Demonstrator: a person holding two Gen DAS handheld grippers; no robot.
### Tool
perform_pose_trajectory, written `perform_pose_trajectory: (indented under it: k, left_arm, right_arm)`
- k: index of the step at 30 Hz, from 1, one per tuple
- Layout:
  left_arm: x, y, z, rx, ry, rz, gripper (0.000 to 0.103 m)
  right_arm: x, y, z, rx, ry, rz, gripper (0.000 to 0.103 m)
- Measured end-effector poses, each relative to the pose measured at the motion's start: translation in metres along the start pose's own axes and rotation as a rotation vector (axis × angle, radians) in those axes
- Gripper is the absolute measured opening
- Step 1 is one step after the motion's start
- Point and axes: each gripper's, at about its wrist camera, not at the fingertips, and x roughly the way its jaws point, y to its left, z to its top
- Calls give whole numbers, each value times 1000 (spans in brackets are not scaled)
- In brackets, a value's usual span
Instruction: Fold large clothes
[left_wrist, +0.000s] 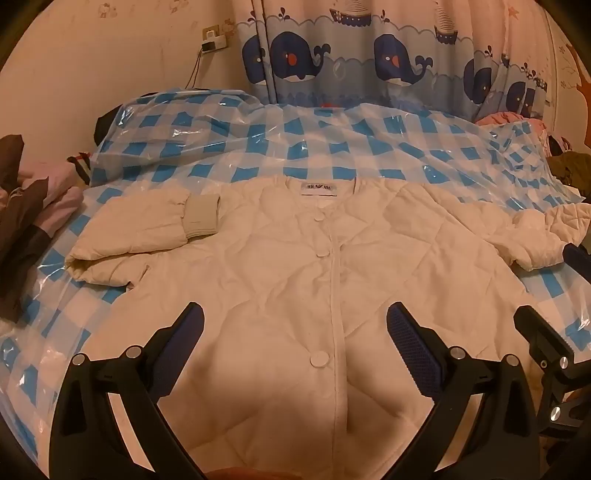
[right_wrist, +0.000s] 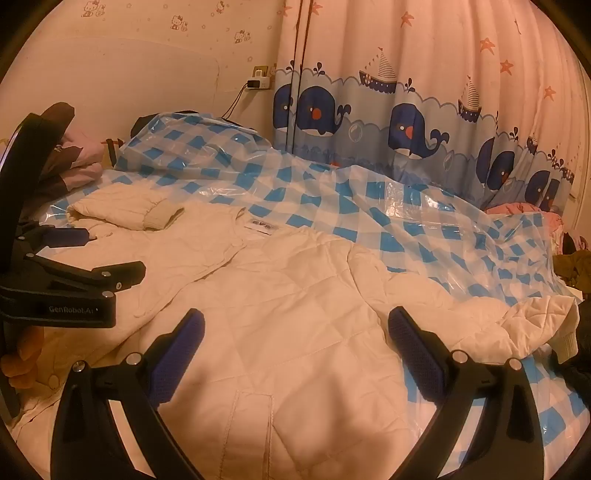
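Observation:
A cream quilted jacket (left_wrist: 314, 266) lies front up and buttoned on the blue checked plastic sheet (left_wrist: 258, 147). Its left sleeve (left_wrist: 140, 229) is folded inward, cuff toward the collar. Its right sleeve (left_wrist: 535, 236) lies spread out to the right. My left gripper (left_wrist: 295, 325) is open and empty above the jacket's lower front by the button placket. My right gripper (right_wrist: 295, 328) is open and empty above the jacket's right side (right_wrist: 295, 295), near the pocket; it also shows at the right edge of the left wrist view (left_wrist: 546, 339). The left gripper's fingers (right_wrist: 110, 275) show at the left of the right wrist view.
A checked plastic-covered bulge (right_wrist: 207, 151) rises at the back of the bed. A pile of pink and dark clothes (left_wrist: 33, 206) lies at the left. More clothes (right_wrist: 569, 258) lie at the right. A whale curtain (right_wrist: 406, 122) and a wall socket with charger (left_wrist: 212, 40) are behind.

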Motion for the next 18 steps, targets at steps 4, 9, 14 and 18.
perform_pose_trajectory:
  k: [4, 9, 14, 18]
  left_arm:
    - [0, 0, 0, 0, -1, -4, 95]
    - [0, 0, 0, -5, 0, -4, 95]
    - [0, 0, 0, -5, 1, -5, 95]
    - [0, 0, 0, -7, 4, -7, 95]
  right_arm:
    - [0, 0, 0, 0, 1, 0, 96]
    - [1, 0, 0, 0, 4, 0, 96]
    - [1, 1, 0, -1, 6, 0, 96]
    - [1, 1, -1, -1, 6, 1, 96]
